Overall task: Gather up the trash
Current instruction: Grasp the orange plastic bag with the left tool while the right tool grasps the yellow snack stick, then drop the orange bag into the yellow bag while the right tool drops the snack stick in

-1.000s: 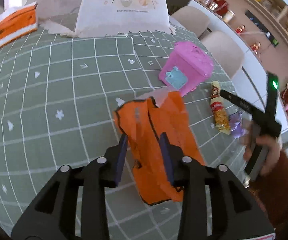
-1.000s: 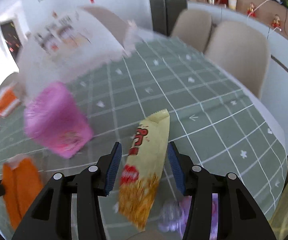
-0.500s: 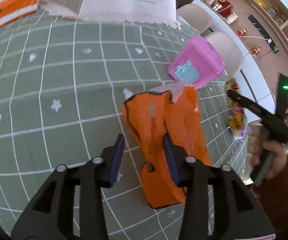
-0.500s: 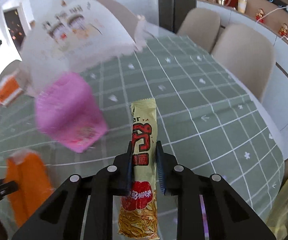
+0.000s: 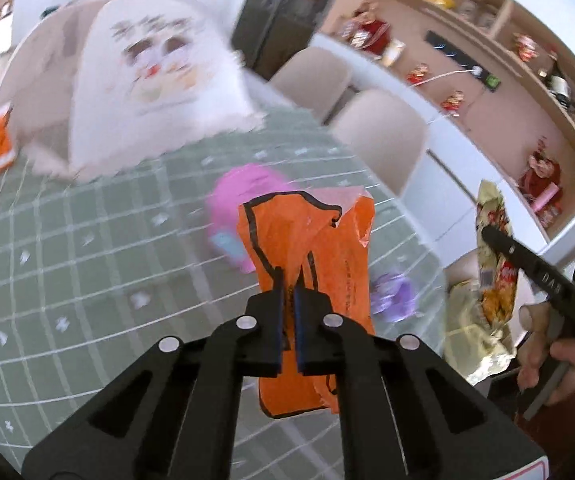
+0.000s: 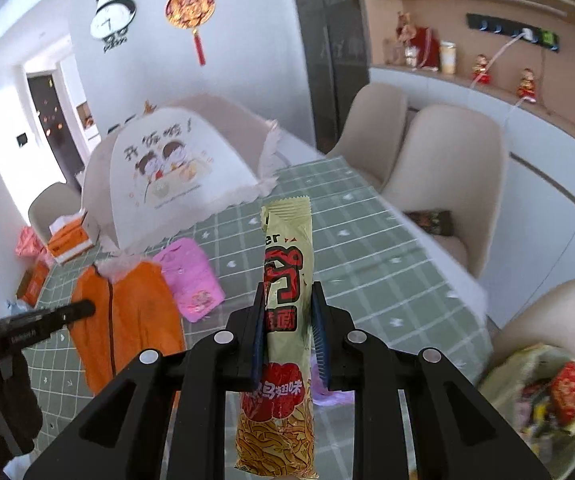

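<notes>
My left gripper [image 5: 287,280] is shut on an orange plastic bag [image 5: 319,240] and holds it up off the green checked tablecloth [image 5: 87,280]. The bag also shows in the right wrist view [image 6: 127,320]. My right gripper [image 6: 287,296] is shut on a long yellow snack packet [image 6: 287,280], held upright above the table; it shows at the right of the left wrist view [image 5: 495,248]. A purple wrapper [image 5: 393,296] lies on the cloth near the table's right edge.
A pink box [image 6: 187,276] sits behind the orange bag. A white food cover [image 6: 171,184] and an orange tissue box [image 6: 69,240] stand at the far end. A yellowish bag of wrappers [image 6: 543,392] hangs at the lower right. Beige chairs [image 6: 447,168] line the right side.
My left gripper has shut on the orange bag and lifted it. My right gripper closed on the snack packet and raised it well above the table, swinging toward the right.
</notes>
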`<state>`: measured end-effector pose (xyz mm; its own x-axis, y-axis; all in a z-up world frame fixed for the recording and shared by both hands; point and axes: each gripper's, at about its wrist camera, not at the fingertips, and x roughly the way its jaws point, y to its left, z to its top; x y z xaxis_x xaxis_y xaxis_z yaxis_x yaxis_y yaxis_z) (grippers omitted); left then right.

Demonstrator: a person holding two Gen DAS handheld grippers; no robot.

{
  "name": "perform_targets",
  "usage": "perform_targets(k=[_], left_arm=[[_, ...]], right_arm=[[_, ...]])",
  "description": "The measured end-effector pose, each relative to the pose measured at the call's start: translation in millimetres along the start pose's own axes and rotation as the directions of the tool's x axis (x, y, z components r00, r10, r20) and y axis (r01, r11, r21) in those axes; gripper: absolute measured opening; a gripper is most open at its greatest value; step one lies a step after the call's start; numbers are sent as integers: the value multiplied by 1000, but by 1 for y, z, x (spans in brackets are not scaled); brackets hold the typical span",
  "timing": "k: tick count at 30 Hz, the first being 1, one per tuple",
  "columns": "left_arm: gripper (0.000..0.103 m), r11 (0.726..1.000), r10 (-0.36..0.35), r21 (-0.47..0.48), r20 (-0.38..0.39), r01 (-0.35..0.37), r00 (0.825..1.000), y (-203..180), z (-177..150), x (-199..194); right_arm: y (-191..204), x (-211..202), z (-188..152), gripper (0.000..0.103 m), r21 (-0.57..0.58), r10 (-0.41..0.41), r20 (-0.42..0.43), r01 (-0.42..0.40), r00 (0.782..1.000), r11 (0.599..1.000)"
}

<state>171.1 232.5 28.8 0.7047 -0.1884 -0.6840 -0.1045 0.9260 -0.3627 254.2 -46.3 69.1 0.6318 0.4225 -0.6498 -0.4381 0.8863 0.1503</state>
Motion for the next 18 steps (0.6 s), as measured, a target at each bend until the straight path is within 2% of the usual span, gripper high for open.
perform_targets(k=[6, 12, 18], left_arm=[[4, 991, -74, 117, 22, 71, 997, -98, 6, 14], [4, 964, -163, 206, -30, 166, 986, -202, -4, 47], [4, 938, -241, 230, -100, 258, 965, -286, -22, 91]], right_arm=[[-65, -55, -14, 21, 17, -67, 66, 66, 996, 998], [-145, -106, -37, 21, 69, -137, 109, 130, 985, 989], [-233, -152, -71, 21, 168, -207, 123, 186, 970, 968]])
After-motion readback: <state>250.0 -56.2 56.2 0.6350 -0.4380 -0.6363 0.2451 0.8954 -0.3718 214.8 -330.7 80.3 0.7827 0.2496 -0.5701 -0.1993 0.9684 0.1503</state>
